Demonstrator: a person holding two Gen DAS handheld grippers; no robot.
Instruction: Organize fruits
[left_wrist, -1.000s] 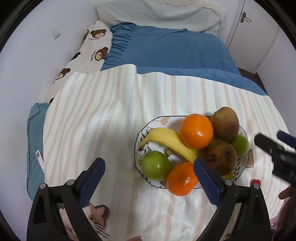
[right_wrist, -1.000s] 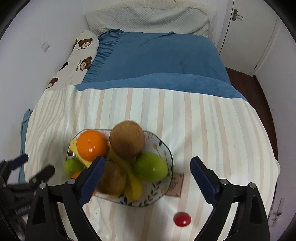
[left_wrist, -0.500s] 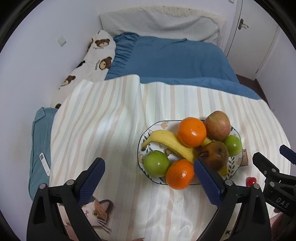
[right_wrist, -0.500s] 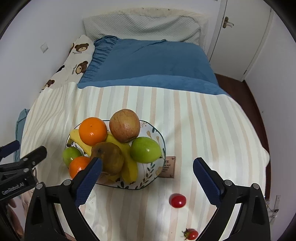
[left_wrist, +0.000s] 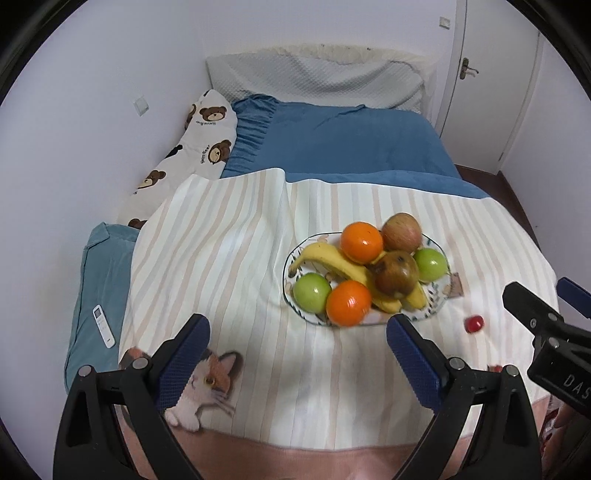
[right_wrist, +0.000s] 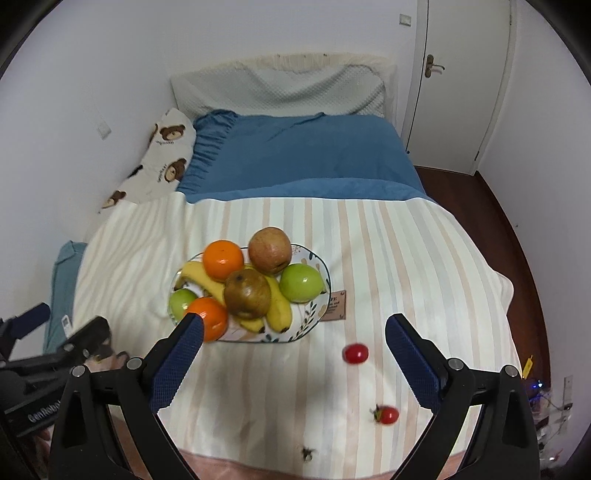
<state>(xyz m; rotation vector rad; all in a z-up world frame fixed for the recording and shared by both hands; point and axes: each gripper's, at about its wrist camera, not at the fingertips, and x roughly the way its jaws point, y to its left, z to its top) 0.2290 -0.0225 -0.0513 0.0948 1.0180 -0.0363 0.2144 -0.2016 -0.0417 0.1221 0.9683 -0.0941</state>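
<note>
A patterned plate (left_wrist: 291, 275) (right_wrist: 317, 312) sits on the striped blanket, piled with two oranges (left_wrist: 361, 242) (right_wrist: 223, 258), a banana (left_wrist: 332, 260), two green apples (left_wrist: 312, 292) (right_wrist: 301, 282), a red-brown apple (right_wrist: 269, 249) and a brown pear (right_wrist: 246, 293). Two small red tomatoes (right_wrist: 355, 353) (right_wrist: 386, 414) lie loose on the blanket to the plate's right; one also shows in the left wrist view (left_wrist: 474, 324). My left gripper (left_wrist: 297, 363) and right gripper (right_wrist: 293, 363) are both open and empty, held above the blanket's near edge.
The striped blanket (left_wrist: 229, 266) covers the foot of a blue bed (left_wrist: 340, 144). A bear-print pillow (left_wrist: 199, 147) and a blue cushion with a white remote (left_wrist: 102, 326) lie at the left. A door (right_wrist: 458, 85) and wood floor are at the right.
Both grippers have pulled back and up from the plate, so the fruit looks smaller and farther. A second tomato has come into the right wrist view.
</note>
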